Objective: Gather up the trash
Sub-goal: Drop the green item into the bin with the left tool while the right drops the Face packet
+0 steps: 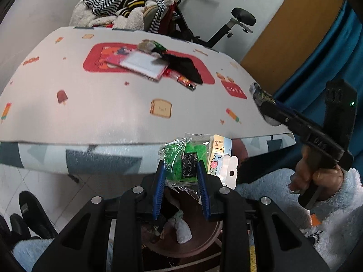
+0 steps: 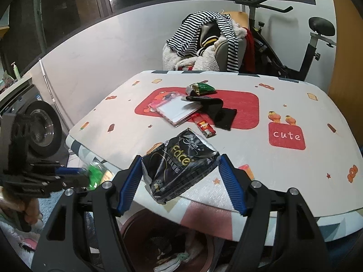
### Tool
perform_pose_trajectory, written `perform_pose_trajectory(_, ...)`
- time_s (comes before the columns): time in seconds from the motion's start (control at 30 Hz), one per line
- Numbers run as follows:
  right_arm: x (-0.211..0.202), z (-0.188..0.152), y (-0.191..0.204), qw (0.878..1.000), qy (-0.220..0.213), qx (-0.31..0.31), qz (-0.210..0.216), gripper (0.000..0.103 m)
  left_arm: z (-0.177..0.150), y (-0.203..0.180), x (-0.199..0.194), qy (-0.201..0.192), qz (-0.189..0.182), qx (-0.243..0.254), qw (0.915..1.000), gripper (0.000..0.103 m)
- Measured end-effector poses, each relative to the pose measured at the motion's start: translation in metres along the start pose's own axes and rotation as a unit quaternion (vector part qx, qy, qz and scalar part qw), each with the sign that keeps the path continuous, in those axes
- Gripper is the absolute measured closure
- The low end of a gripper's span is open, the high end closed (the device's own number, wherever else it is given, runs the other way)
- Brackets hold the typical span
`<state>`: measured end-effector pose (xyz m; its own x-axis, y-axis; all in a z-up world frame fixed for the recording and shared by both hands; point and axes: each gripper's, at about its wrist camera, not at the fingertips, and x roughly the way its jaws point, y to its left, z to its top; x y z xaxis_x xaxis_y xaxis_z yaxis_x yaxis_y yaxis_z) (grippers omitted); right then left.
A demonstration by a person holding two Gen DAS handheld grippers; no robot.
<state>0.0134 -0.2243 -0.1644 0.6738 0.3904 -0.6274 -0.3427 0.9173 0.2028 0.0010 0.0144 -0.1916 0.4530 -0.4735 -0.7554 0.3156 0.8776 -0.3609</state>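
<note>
Nearest the lens in both wrist views sits the round reddish-brown bin point(image 1: 204, 244), below the near edge of the bench point(image 1: 113, 113) and already holding crumpled white scraps. The left gripper point(image 1: 181, 181) hangs over it, its blue fingers point(image 1: 158, 188) clenched on a clear bag of green material point(image 1: 181, 158) with a pastel card label at its 3 o'clock. The grip takes only the bag's lower part, so the crinkly film could slide free and, if let go too far toward the bench, fall outside the rim. The right gripper point(image 2: 179, 181) has its fingers point(image 2: 231, 181) spread wide either side of a black Edce packet point(image 2: 181, 161) that overhangs the bench edge; whether they touch it cannot be told. A careless closing could push the packet off onto the floor. By count, largest first: one bench, one bin, one white notebook point(image 2: 174, 111), one black cloth point(image 2: 222, 113) at the notebook's 3 o'clock, one black packet, one green bag, one green-and-gold wrapper point(image 2: 200, 88) at 12 o'clock, one small red pack point(image 2: 204, 125).
</note>
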Motion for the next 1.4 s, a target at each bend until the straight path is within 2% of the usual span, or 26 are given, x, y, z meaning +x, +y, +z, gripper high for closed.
perform_pose_trajectory(0.37,-0.012,-0.009,0.008,1.000,0.004,0.009,0.004,0.035,-0.020,-0.008,0.017,0.024,-0.004,-0.005,0.9997,0.074)
perform_pose_trajectory(0.43,-0.012,-0.011,0.008,1.000,0.007,0.011,0.005,0.035,-0.021,-0.008,0.018,0.027,-0.009,-0.006,0.9996,0.066)
perform_pose_trajectory(0.5,-0.012,-0.014,0.009,1.000,0.010,0.014,0.005,0.035,-0.021,-0.009,0.016,0.023,-0.009,-0.004,0.9997,0.047)
perform_pose_trajectory(0.63,-0.007,-0.021,0.010,1.000,0.022,0.021,0.004,0.034,-0.017,-0.010,0.007,0.005,0.011,-0.007,0.9999,0.034)
perform_pose_trajectory(0.8,-0.003,-0.029,0.012,0.999,0.035,0.022,0.006,0.034,-0.014,0.002,-0.010,-0.024,0.028,-0.054,0.9979,0.018)
perform_pose_trajectory(0.9,0.001,-0.035,0.015,0.999,0.047,0.022,0.008,0.034,-0.013,0.004,-0.018,-0.036,0.047,-0.062,0.9963,0.008)
perform_pose_trajectory(1.13,0.013,-0.051,0.025,0.997,0.080,0.019,0.006,0.034,-0.017,0.005,-0.024,-0.063,0.098,-0.074,0.9905,0.006)
perform_pose_trajectory(1.23,0.021,-0.058,0.029,0.994,0.106,0.018,0.004,0.033,-0.019,0.010,-0.022,-0.061,0.114,-0.086,0.9879,0.006)
perform_pose_trajectory(1.4,0.028,-0.067,0.031,0.992,0.125,0.016,0.007,0.032,-0.021,0.021,-0.020,-0.052,0.134,-0.109,0.9837,0.006)
